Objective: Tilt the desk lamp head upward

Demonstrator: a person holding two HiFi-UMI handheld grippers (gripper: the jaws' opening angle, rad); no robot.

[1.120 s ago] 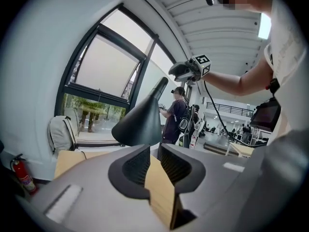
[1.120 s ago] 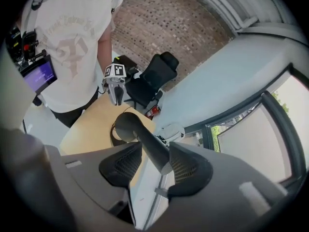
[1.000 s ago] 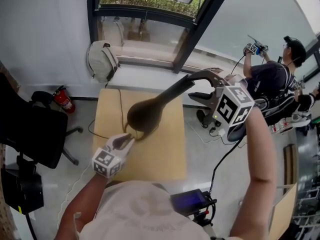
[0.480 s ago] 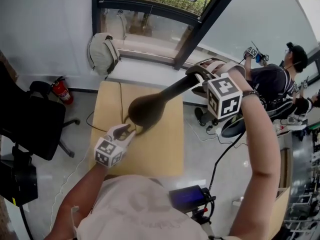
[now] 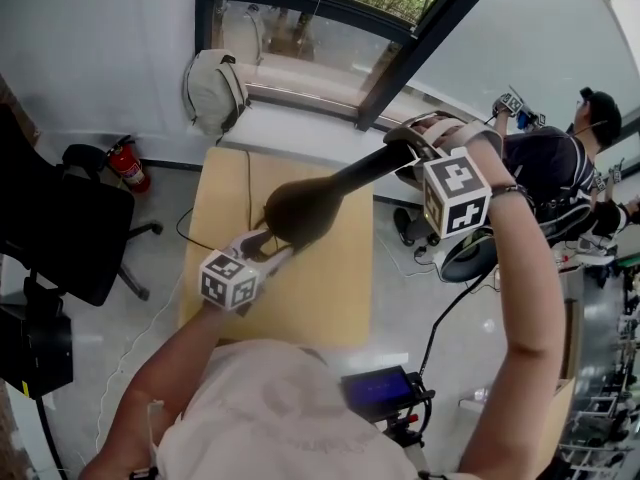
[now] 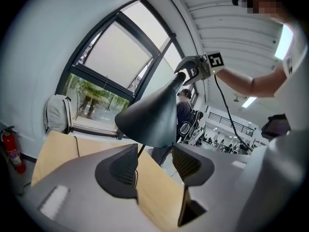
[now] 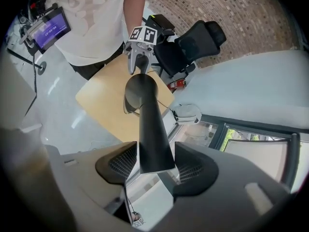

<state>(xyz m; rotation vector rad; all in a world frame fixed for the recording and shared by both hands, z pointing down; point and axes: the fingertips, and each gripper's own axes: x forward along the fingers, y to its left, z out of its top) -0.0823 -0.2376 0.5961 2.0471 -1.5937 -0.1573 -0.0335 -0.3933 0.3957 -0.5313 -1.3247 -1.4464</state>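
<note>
Head view looks down; both gripper views share lamp (image 5: 300,213).

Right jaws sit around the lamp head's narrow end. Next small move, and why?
Probably close the right gripper on the lamp head: its jaws, just opened wider, straddle the narrow end, seemingly without pressing. The left gripper, jaws also just opened, grips nothing, so the head is not yet held.

The black cone-shaped lamp head (image 5: 300,211) stands over the pale wooden surface (image 5: 330,303), wide end just ahead of the left claw (image 5: 264,250), narrow end between the jaws of the right claw (image 5: 418,143); a grey fabric backpack (image 5: 213,90) lies well beyond both (against the wall).
</note>
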